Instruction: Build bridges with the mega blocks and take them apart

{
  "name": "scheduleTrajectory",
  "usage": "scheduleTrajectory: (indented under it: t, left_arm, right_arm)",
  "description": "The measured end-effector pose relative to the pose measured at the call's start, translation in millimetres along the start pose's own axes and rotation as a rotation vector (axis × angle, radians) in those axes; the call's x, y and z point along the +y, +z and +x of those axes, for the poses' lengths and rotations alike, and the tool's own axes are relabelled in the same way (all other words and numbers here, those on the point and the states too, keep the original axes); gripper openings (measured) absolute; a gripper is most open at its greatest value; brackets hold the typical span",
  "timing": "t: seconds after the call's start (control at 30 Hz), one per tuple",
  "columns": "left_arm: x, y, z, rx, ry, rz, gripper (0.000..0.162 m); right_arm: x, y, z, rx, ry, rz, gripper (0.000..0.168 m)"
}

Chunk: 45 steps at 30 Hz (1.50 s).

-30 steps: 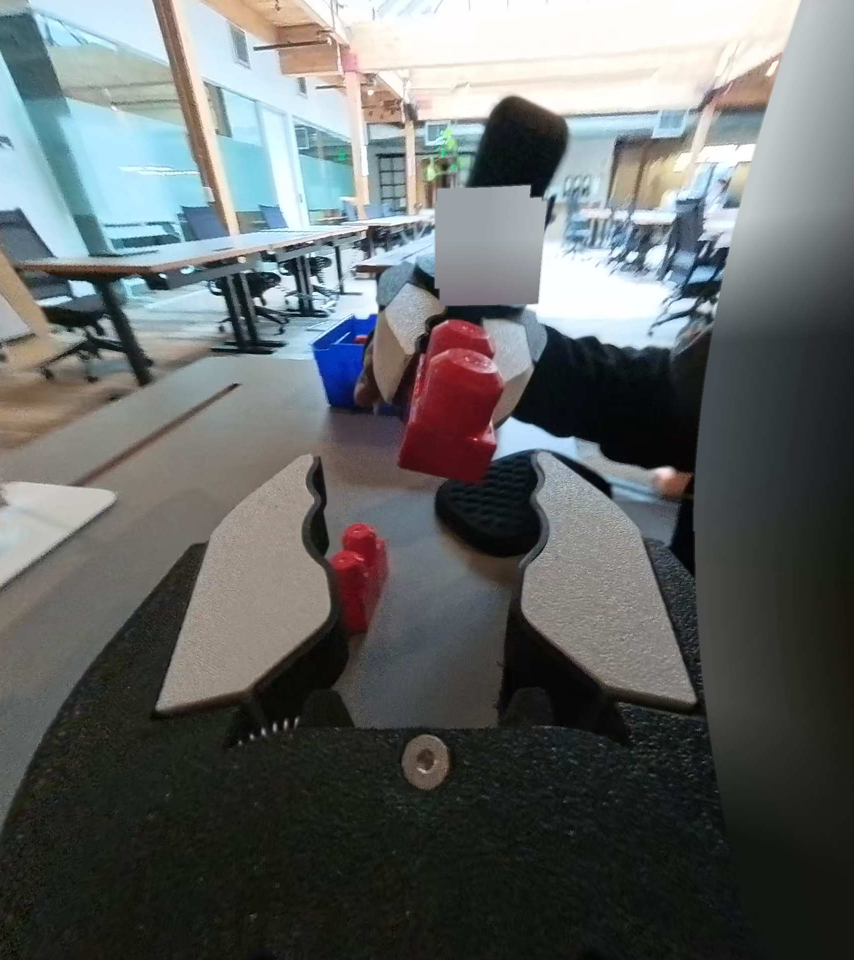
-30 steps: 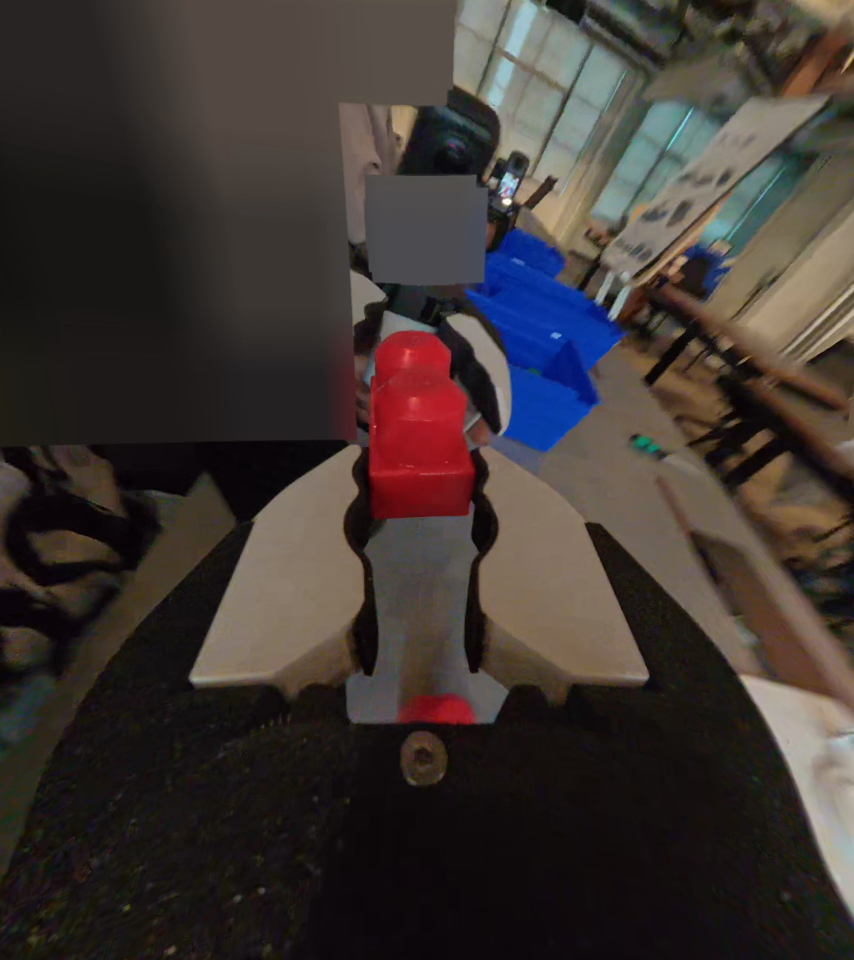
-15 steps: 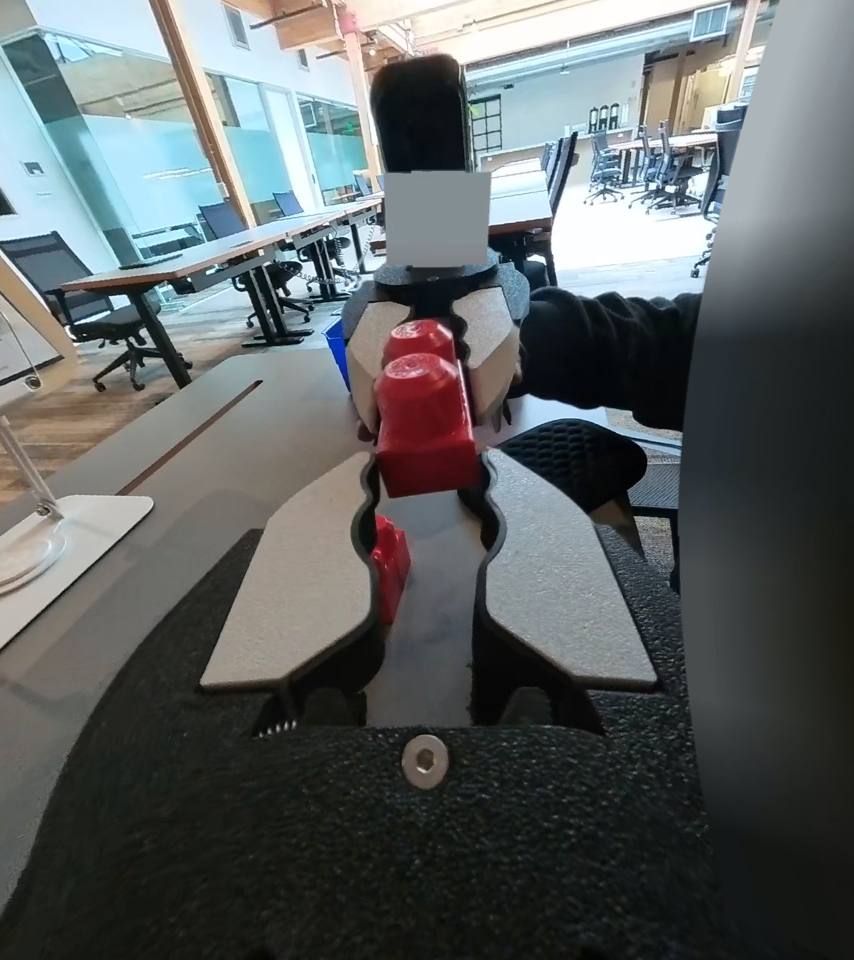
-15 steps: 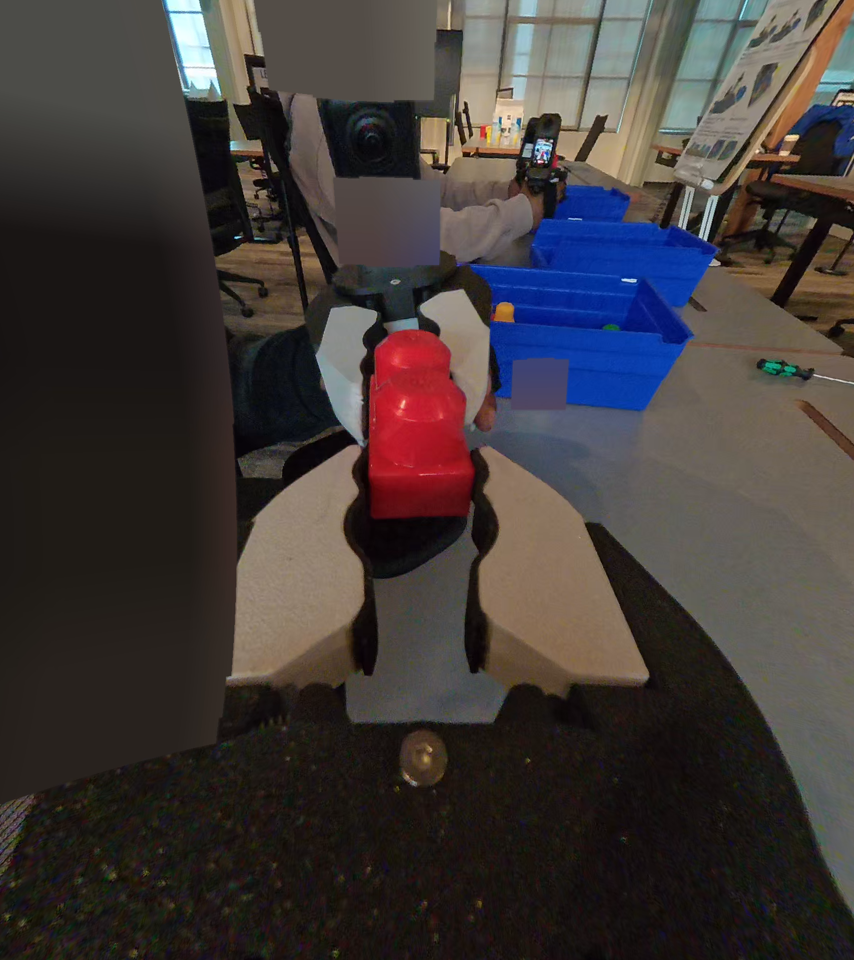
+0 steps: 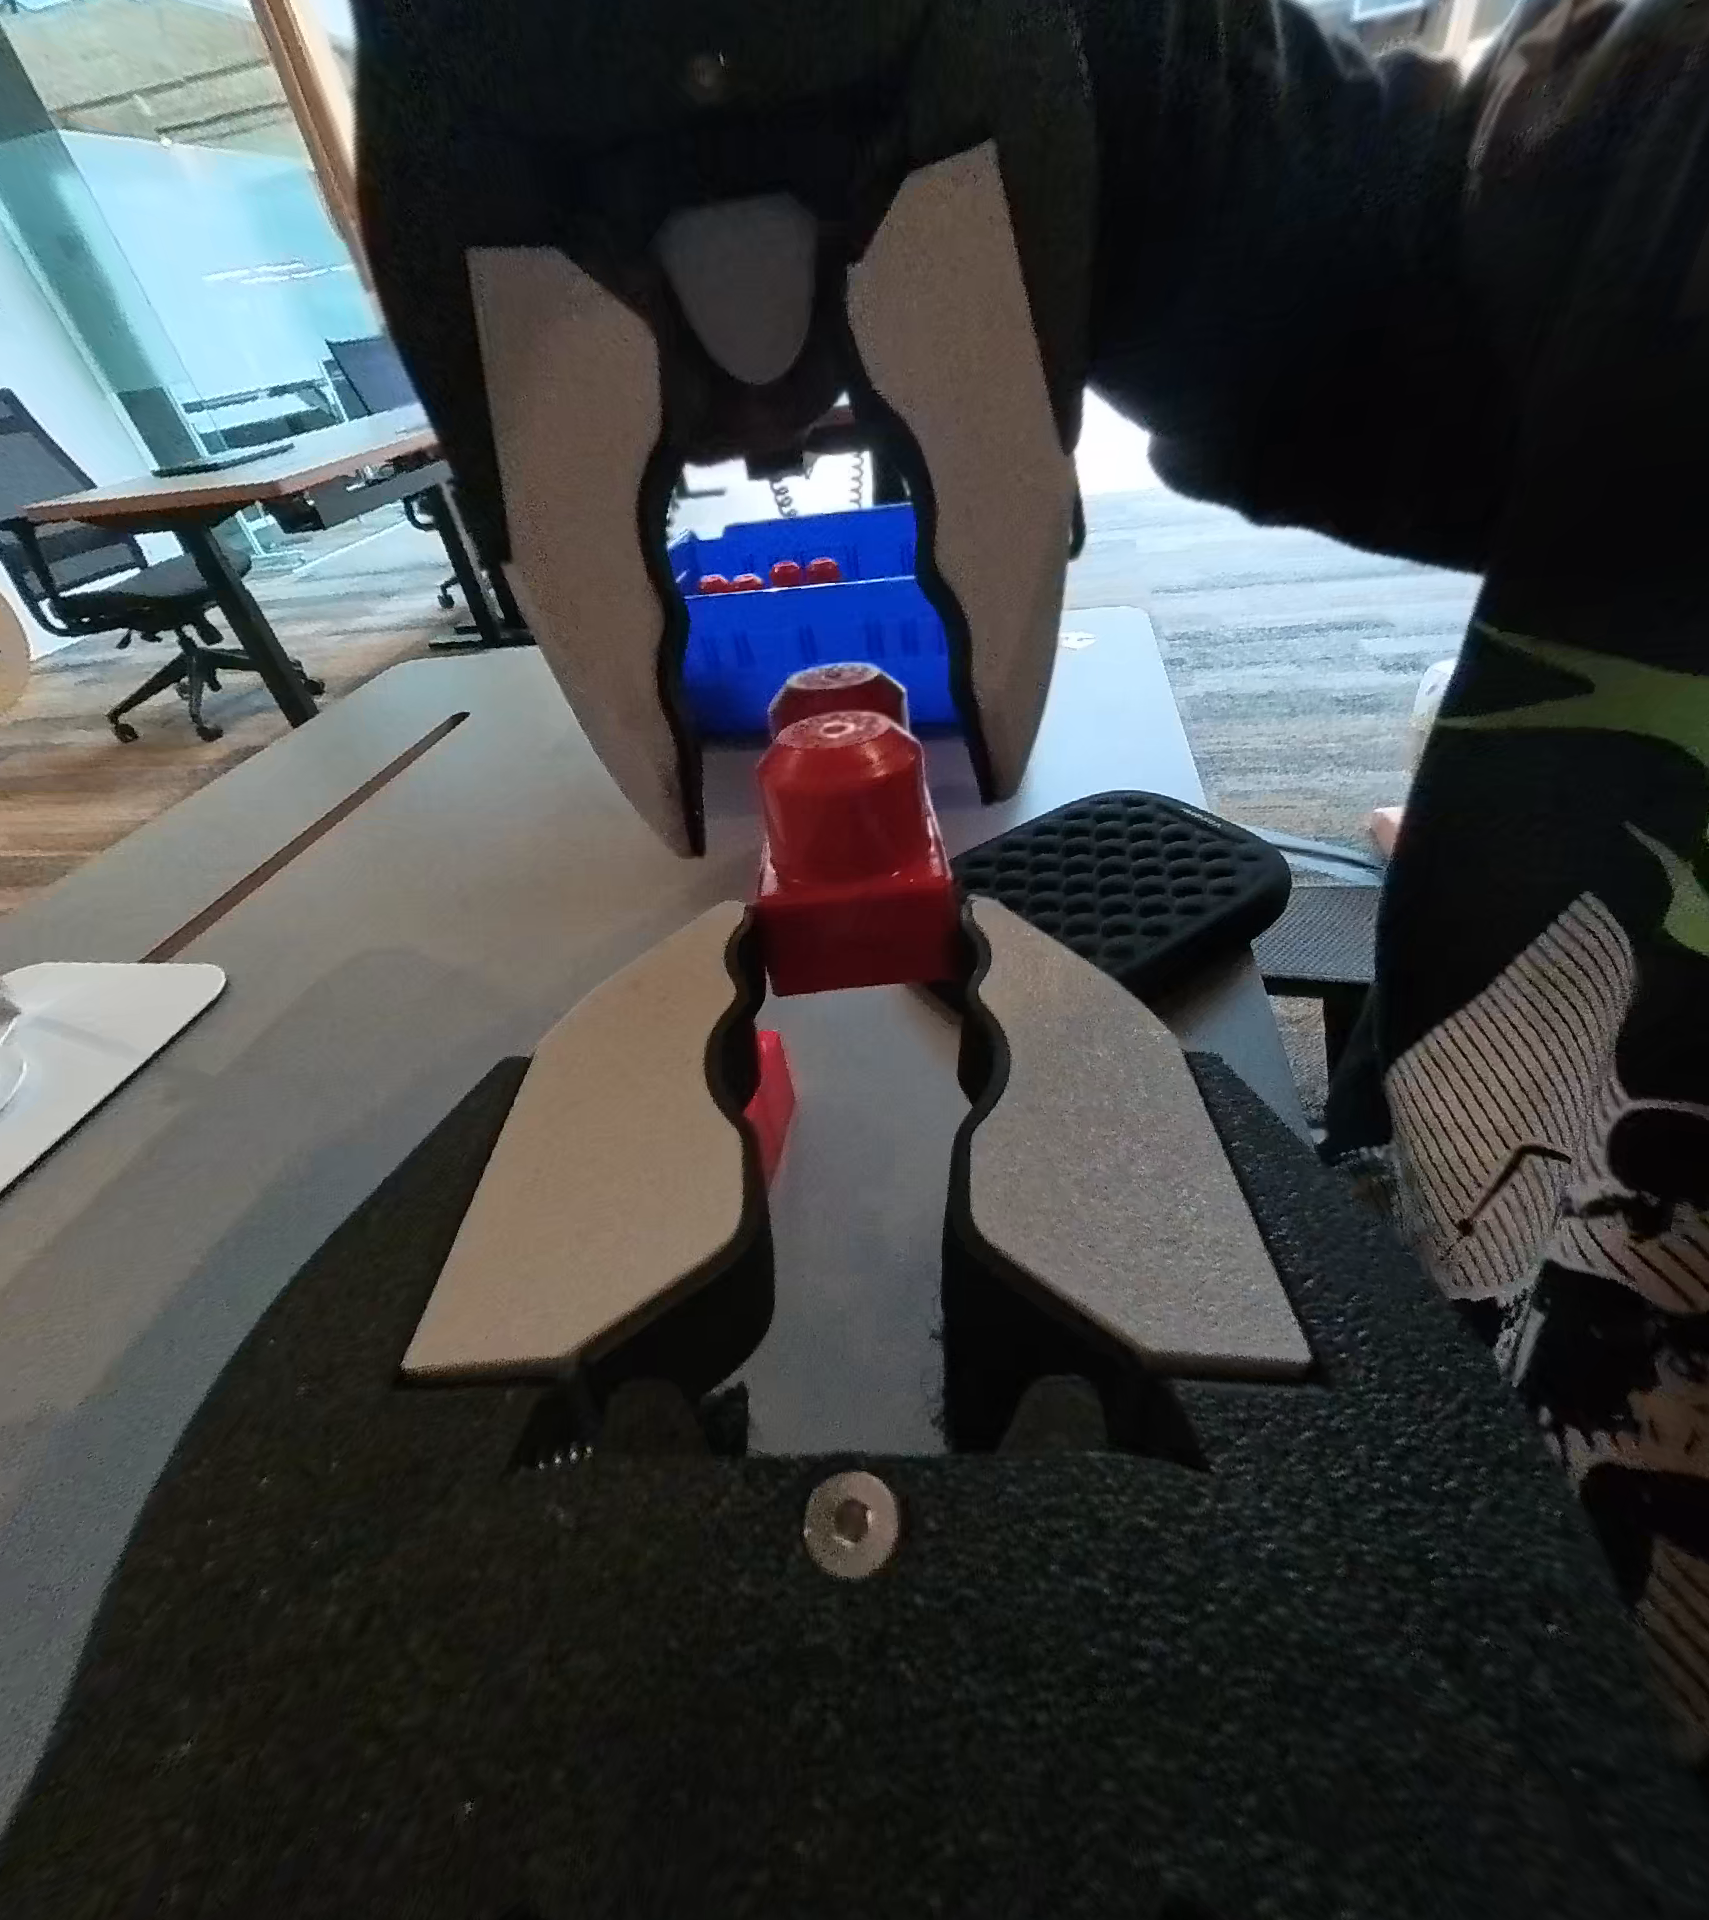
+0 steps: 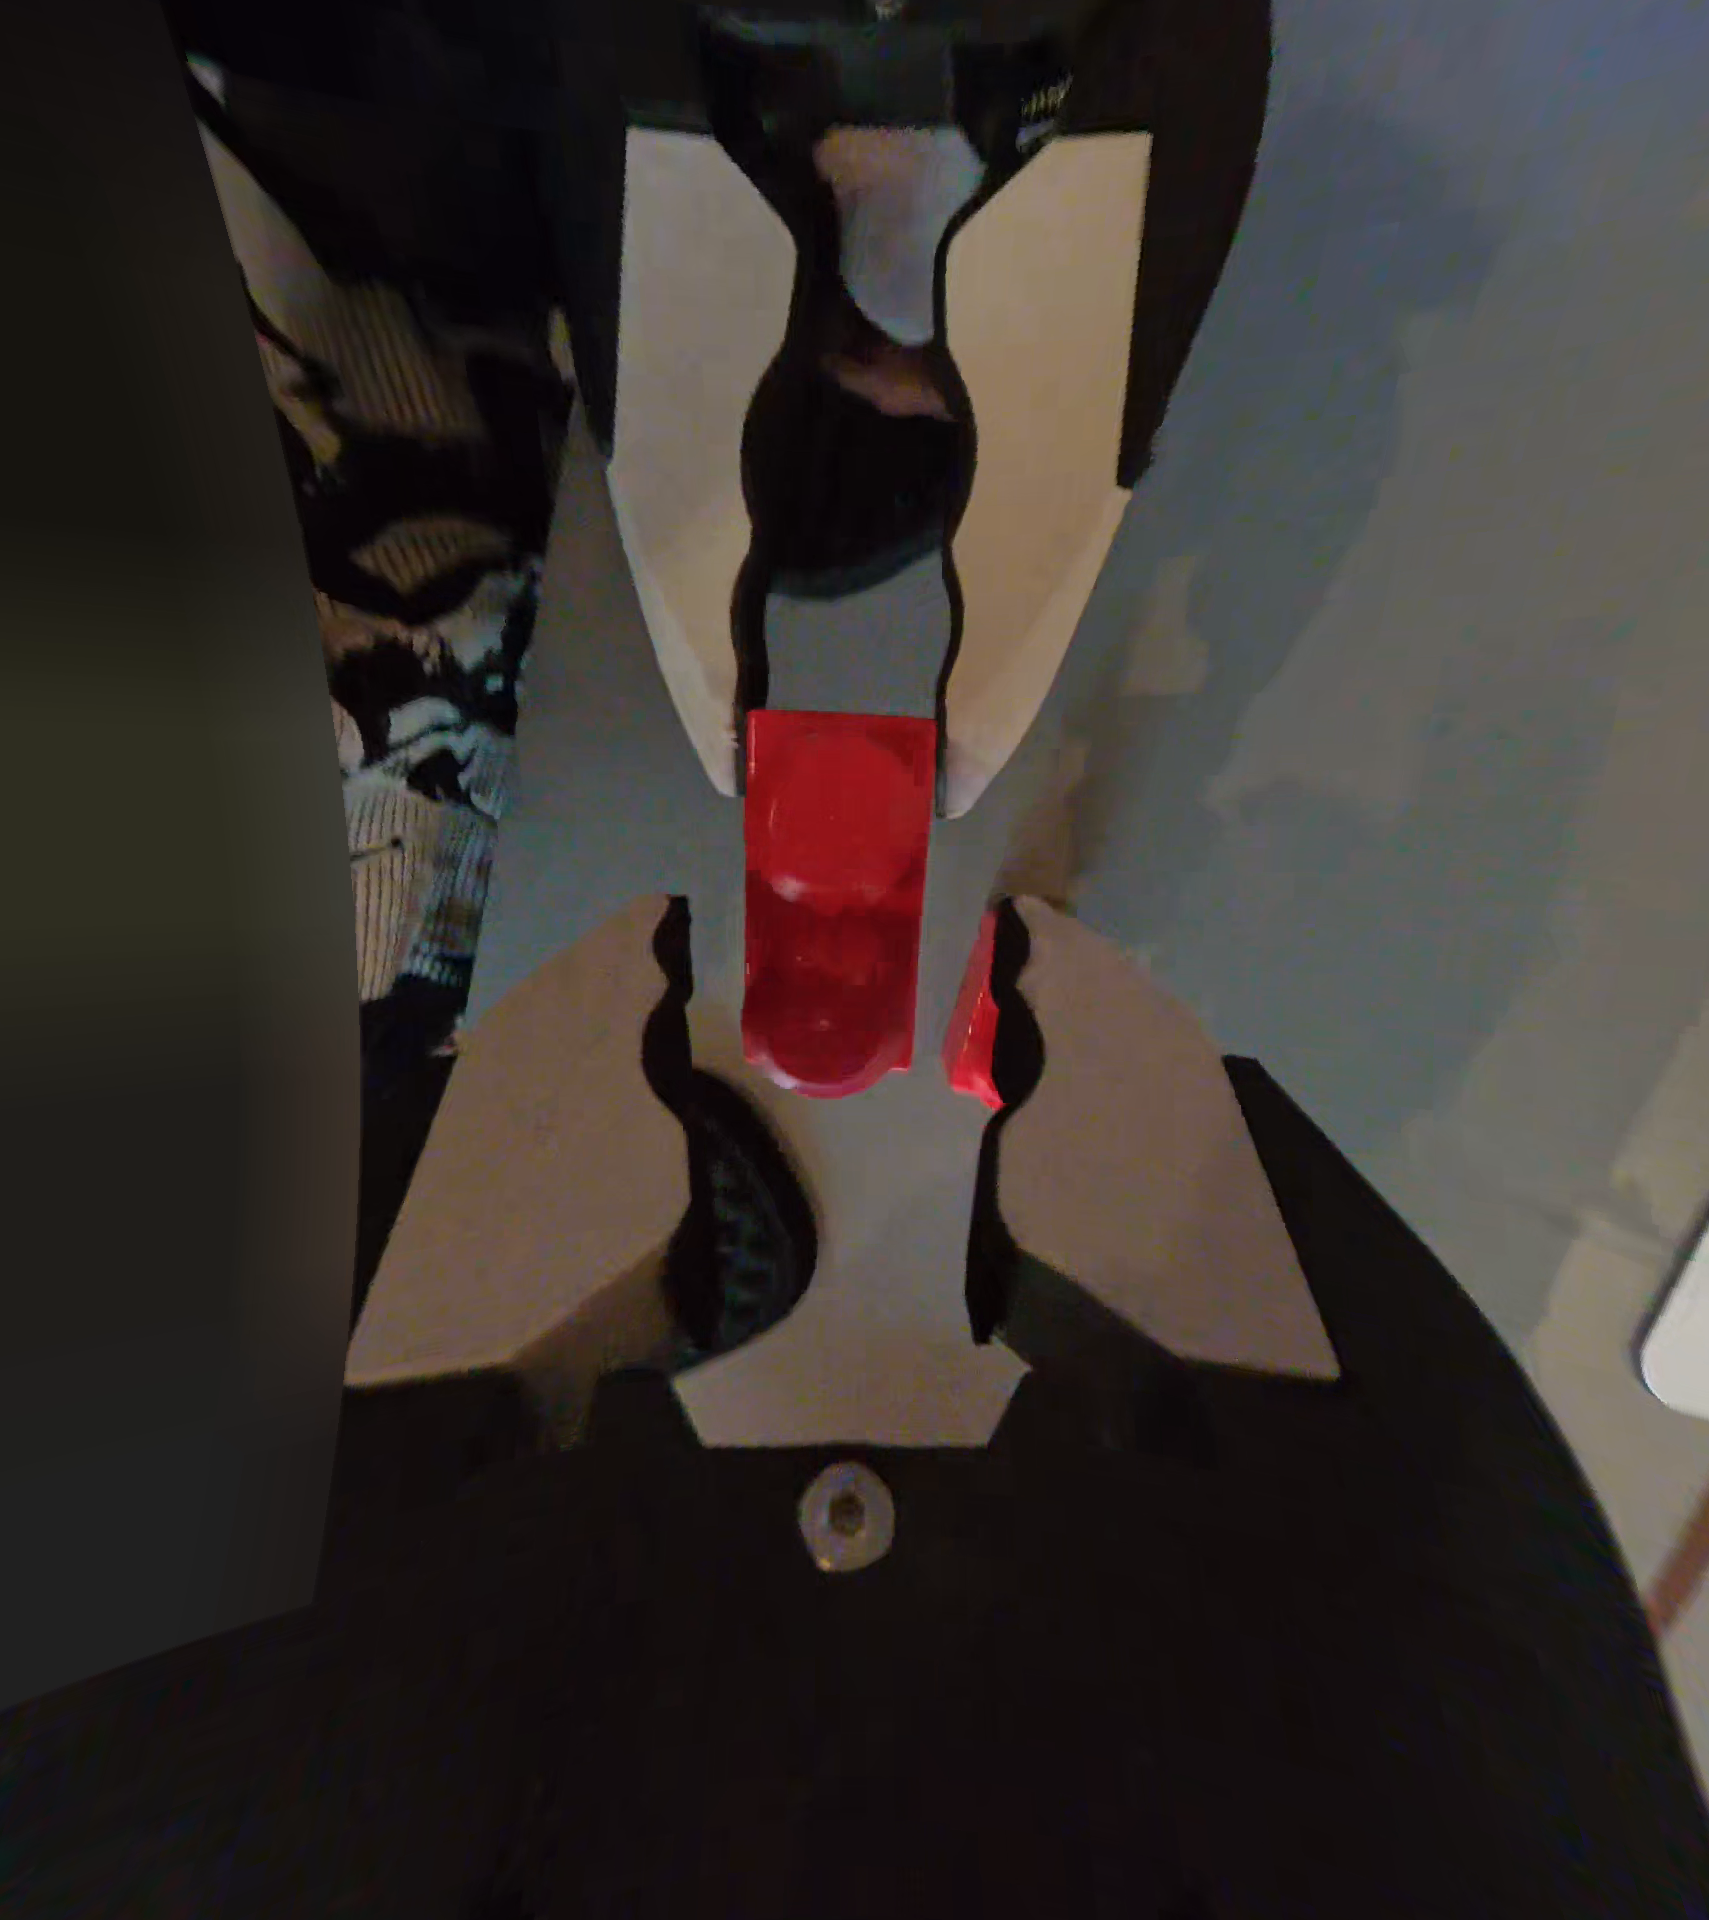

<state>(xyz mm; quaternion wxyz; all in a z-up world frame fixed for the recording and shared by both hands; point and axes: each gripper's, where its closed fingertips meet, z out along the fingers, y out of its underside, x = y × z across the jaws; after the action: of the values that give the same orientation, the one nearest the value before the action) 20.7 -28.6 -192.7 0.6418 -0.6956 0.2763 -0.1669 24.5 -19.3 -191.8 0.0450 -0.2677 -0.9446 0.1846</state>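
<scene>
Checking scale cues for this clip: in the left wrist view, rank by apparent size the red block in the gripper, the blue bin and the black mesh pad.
1. black mesh pad
2. red block, looks similar; nearness makes the order unsure
3. blue bin, farthest off, mostly hidden behind the right gripper

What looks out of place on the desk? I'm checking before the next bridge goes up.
Nothing is damaged or spilled. One red block is clamped in the left claw, off the table; the right claw hangs open above it. A second red block lies loose underneath.
</scene>
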Motion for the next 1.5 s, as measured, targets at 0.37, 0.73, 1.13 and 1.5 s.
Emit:
scheduleTrajectory:
  t: [0.37, 0.73, 1.13, 1.5]
  left_arm:
    - [1.8, -2.9, -5.4, 0.002, -0.043, 0.048, 0.035]
    - [21.6, -5.4, -16.3, -0.050, 0.022, -0.015, 0.052]
    - [95.5, -20.1, -59.0, -0.034, -0.013, -0.184, 0.106]
    - [107.3, -30.8, -68.5, -0.026, -0.047, -0.157, 0.106]
  right_arm:
    - [1.0, 11.9, 8.5, 0.032, 0.028, -0.159, 0.043]
    - [12.6, 14.6, 17.5, 0.061, 0.040, -0.209, 0.034]
    - [63.1, 29.6, 41.9, 0.085, 0.167, -0.275, 0.034]
    - [87.7, 56.0, 60.5, 0.117, 0.215, -0.332, 0.034]
